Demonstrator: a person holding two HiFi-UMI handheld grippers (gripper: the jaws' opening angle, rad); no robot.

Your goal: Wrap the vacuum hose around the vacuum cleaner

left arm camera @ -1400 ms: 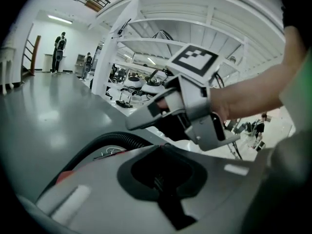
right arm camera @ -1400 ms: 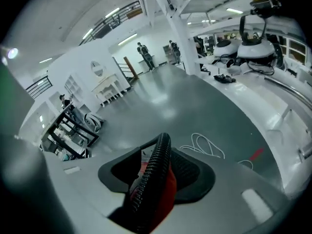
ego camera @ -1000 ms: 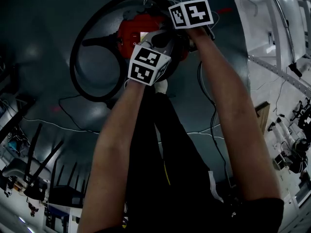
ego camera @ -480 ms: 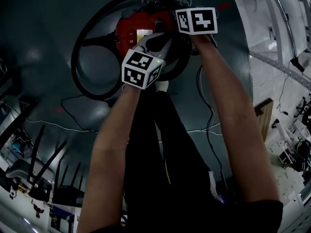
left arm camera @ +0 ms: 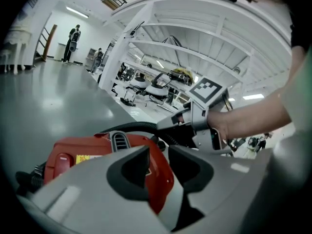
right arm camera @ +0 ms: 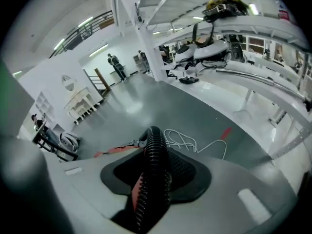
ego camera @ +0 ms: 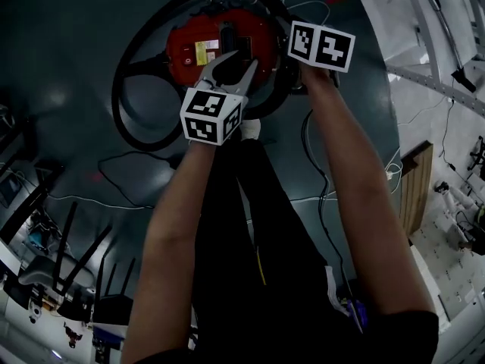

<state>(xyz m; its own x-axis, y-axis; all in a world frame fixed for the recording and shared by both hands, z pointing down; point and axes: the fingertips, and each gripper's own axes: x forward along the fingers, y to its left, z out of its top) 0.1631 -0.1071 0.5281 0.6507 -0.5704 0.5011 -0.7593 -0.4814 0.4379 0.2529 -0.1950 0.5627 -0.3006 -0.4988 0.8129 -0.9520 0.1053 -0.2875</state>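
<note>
A round red plastic vacuum cleaner [ego camera: 204, 48] sits on the glossy dark grey floor [ego camera: 61, 67]. Its black ribbed hose [ego camera: 117, 89] curls in a wide loop round the left side and the far edge of the body. The right tongs [right arm camera: 155, 172] are at the cleaner's right edge. Their 2 jaws have just been closing and now clamp a stretch of that hose, which runs up between the pads. The left tongs [ego camera: 229, 61] hang over the red top. Their jaws have just been opening and stand partly apart with nothing between them. A thin white cable [right arm camera: 187, 143] lies coiled on the floor beyond.
</note>
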